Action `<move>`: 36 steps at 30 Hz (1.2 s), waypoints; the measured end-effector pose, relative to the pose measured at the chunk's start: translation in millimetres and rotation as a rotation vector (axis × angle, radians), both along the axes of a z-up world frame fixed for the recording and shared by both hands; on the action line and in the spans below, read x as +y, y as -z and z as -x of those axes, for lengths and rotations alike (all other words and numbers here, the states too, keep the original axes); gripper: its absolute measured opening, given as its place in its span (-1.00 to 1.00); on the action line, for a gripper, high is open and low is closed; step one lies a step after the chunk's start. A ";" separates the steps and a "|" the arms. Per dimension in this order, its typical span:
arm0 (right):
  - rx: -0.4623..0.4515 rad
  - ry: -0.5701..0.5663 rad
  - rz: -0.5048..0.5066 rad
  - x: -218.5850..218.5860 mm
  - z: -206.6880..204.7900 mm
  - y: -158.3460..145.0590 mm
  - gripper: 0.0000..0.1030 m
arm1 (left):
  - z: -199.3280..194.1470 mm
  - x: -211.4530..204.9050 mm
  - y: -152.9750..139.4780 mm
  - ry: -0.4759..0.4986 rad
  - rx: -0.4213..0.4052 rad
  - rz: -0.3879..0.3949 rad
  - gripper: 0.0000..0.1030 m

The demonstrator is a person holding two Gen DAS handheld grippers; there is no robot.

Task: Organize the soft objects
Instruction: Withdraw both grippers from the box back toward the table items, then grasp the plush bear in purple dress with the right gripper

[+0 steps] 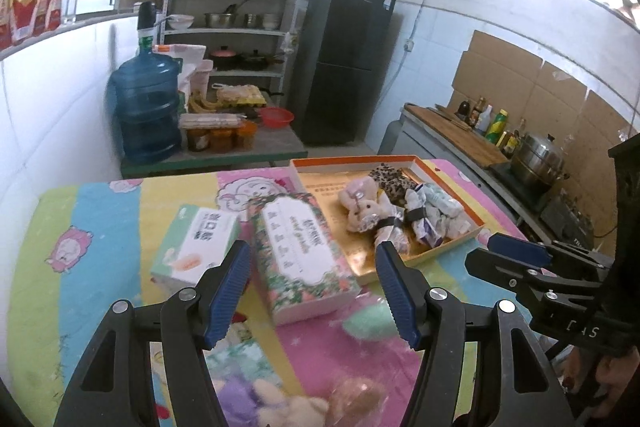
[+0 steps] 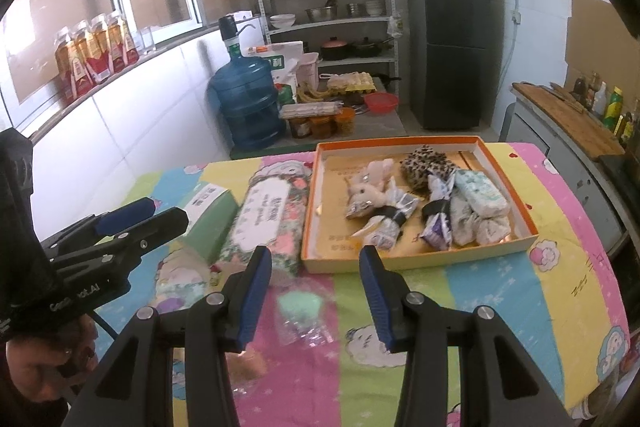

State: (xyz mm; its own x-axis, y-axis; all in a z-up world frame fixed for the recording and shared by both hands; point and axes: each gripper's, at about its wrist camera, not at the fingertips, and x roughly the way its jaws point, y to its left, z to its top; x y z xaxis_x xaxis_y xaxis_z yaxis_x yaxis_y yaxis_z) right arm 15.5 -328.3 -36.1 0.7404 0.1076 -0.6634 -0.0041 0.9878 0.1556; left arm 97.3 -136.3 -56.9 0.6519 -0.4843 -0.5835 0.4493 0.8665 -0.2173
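Soft toys already fill the orange tray (image 2: 420,261); both the left gripper (image 1: 312,291) and right gripper (image 2: 314,297) hover spread and empty, so the mint green pouch (image 2: 300,307) on the table looks like the next pick.

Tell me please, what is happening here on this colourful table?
A person holds a gripper in each hand above a table with a cartoon cloth, sorting soft things. Both the left gripper and the right gripper are open and hold nothing. An orange tray already contains a plush toy, a leopard-print item and several wrapped soft packs. A mint-green soft item in clear wrap lies on the cloth below the right gripper, outside the tray.
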 end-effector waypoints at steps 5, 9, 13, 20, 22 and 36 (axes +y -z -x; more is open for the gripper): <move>0.007 -0.012 0.008 16.5 8.0 2.7 -0.11 | 6.5 26.2 5.4 -0.025 0.007 0.000 0.28; 0.015 -0.017 0.005 26.6 11.6 5.7 -0.11 | 10.6 43.0 9.8 -0.046 0.011 0.002 0.28; 0.018 -0.020 0.000 34.5 15.1 8.5 -0.11 | 16.3 61.4 15.3 -0.062 0.010 -0.004 0.28; 0.036 -0.017 -0.011 42.5 19.3 15.8 -0.11 | 24.2 84.0 32.5 -0.050 0.022 -0.012 0.28; 0.041 -0.022 -0.012 45.3 20.4 17.9 -0.11 | 27.0 87.0 40.7 -0.041 0.033 -0.019 0.28; 0.084 -0.034 -0.003 55.0 25.7 31.2 0.00 | 36.3 87.4 82.4 0.075 0.093 -0.034 0.29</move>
State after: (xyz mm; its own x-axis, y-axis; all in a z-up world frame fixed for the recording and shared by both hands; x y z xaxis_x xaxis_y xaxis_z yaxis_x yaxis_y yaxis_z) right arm -10.2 -273.2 -67.3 0.6781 0.1337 -0.7227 -0.0245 0.9869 0.1596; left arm 61.1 -48.9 -139.3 0.5566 -0.5085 -0.6570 0.4924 0.8389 -0.2320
